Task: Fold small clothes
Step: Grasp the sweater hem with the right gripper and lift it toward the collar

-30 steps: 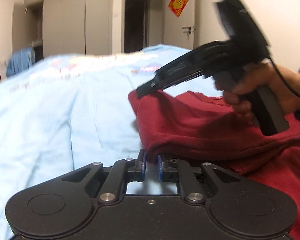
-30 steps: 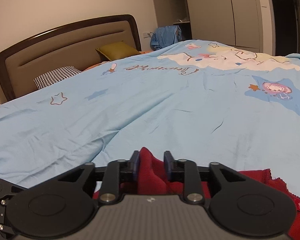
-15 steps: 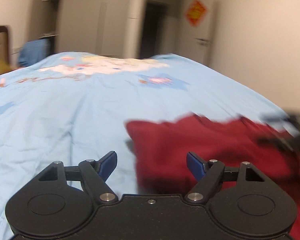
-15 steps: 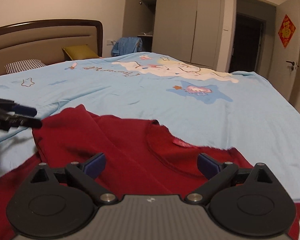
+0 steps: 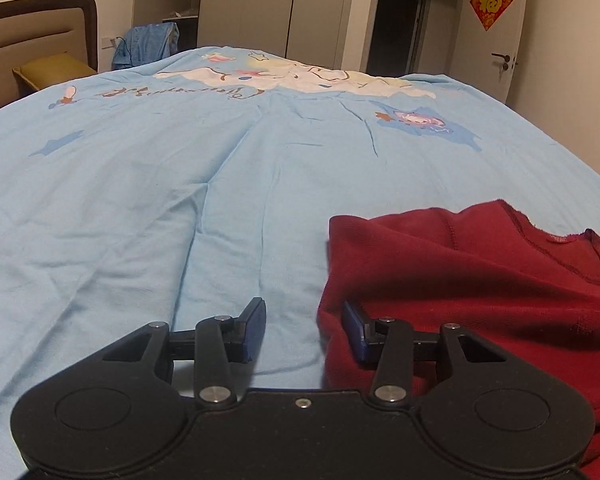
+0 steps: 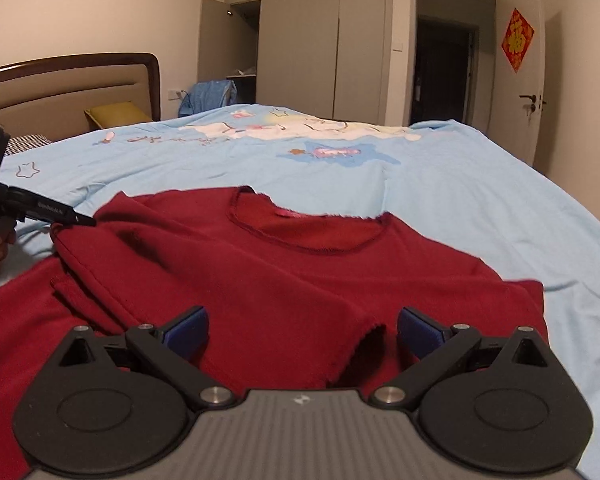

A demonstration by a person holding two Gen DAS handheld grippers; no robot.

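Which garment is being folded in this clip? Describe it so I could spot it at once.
Start from the big bed with the light blue cartoon-print duvet. On its near end, just ahead of both grippers, lies a dark red top with a round neckline and one sleeve folded across its front. It is the only garment on the duvet; the blue cloth hangs far off by the wardrobe.

Left gripper (image 5: pixel 304 330) jaws parted, empty; right gripper (image 6: pixel 302 330) jaws spread wide, empty, both held low
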